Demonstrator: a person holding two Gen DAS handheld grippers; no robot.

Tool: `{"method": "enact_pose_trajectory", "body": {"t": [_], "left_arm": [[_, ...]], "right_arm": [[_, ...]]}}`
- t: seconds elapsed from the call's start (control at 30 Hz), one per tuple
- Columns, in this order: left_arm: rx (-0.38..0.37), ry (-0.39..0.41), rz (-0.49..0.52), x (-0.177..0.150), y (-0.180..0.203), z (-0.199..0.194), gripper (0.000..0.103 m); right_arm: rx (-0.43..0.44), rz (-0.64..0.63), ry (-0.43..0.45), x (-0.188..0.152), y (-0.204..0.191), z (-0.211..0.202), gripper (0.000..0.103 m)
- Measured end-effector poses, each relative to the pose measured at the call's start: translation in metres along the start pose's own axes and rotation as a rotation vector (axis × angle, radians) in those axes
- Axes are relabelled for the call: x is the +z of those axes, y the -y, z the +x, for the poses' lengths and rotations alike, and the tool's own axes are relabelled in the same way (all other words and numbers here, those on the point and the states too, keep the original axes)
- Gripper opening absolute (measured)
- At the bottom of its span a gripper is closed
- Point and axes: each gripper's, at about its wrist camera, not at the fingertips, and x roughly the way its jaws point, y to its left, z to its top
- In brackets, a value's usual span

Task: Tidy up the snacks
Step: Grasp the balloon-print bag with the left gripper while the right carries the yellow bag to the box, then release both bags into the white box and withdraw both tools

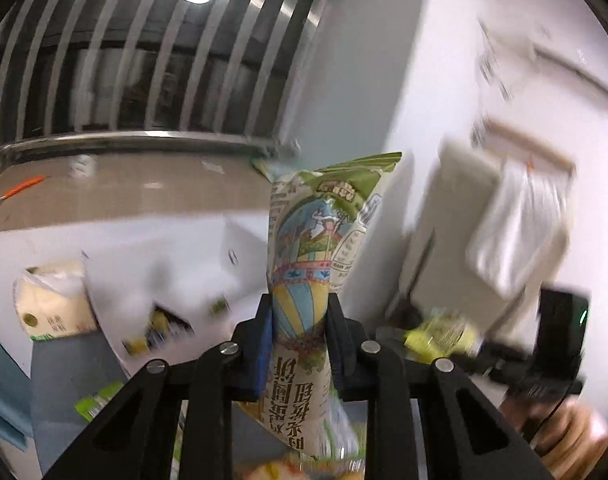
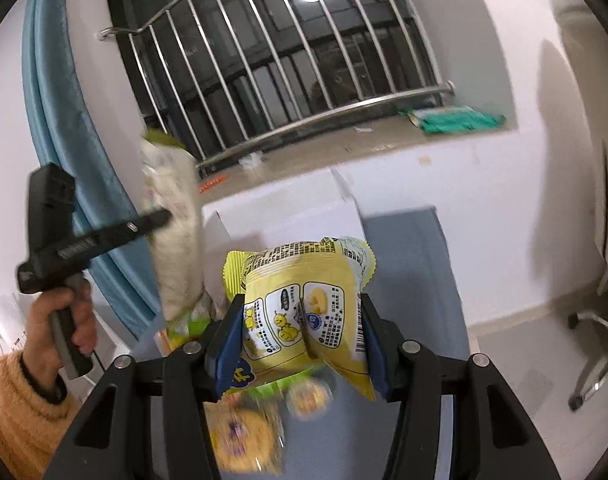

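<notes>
With the left gripper (image 1: 298, 340) clamped on a tall green packet (image 1: 319, 264) and the right gripper (image 2: 302, 338) on a yellow packet (image 2: 304, 304), both seemingly held aloft between their jaws, either slick wrapper could slip free.

Barred window (image 2: 288, 60), blue curtain (image 2: 52, 120), office chair (image 2: 595, 344).

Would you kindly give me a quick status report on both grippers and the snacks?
Left gripper shut on green packet, held aloft. Right gripper shut on yellow packet. More snacks below; nothing blocking.
</notes>
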Motion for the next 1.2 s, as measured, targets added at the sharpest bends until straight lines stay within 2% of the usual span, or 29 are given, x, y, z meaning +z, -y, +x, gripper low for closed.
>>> {"method": "enact_pose_trajectory", "body": {"t": [0.1,0.23,0.4,0.53,0.57,0.6,0.63,0.67,0.73,0.9,1.2], "left_arm": [[0.041,0.051,-0.109,0.033,-0.031,0.005,0.026],[0.172,0.015,-0.224,0.064,-0.081,0.053,0.026],[0.240,-0.057,-0.268,0.069,-0.116,0.097,0.026],[0.265,-0.123,-0.271,0.062,-0.129,0.125,0.029],[0.279,-0.133,-0.276,0.060,-0.128,0.128,0.034],[0.301,-0.140,-0.277,0.058,-0.132,0.132,0.059],[0.320,-0.147,-0.274,0.057,-0.133,0.132,0.079],[0.341,-0.139,-0.274,0.057,-0.138,0.132,0.103],[0.356,-0.128,-0.256,0.054,-0.138,0.126,0.103],[0.339,-0.129,-0.199,0.052,-0.126,0.115,0.103],[0.298,-0.042,0.038,0.038,-0.057,0.040,0.103]], "right_arm": [[0.033,-0.011,0.031,0.043,-0.012,0.030,0.057],[0.027,-0.021,0.022,0.097,-0.026,0.087,0.057],[-0.030,-0.040,-0.084,0.147,-0.031,0.175,0.057],[-0.043,-0.035,-0.151,0.159,-0.025,0.216,0.059],[-0.036,-0.035,-0.161,0.161,-0.024,0.223,0.066],[-0.025,-0.035,-0.174,0.162,-0.024,0.229,0.074],[-0.036,-0.034,-0.188,0.163,-0.023,0.235,0.096],[-0.057,-0.032,-0.186,0.163,-0.021,0.237,0.103],[-0.100,-0.024,-0.163,0.164,-0.018,0.236,0.103],[-0.076,-0.005,-0.142,0.160,-0.015,0.225,0.103],[-0.003,-0.091,-0.014,0.147,-0.049,0.148,0.103]]}}
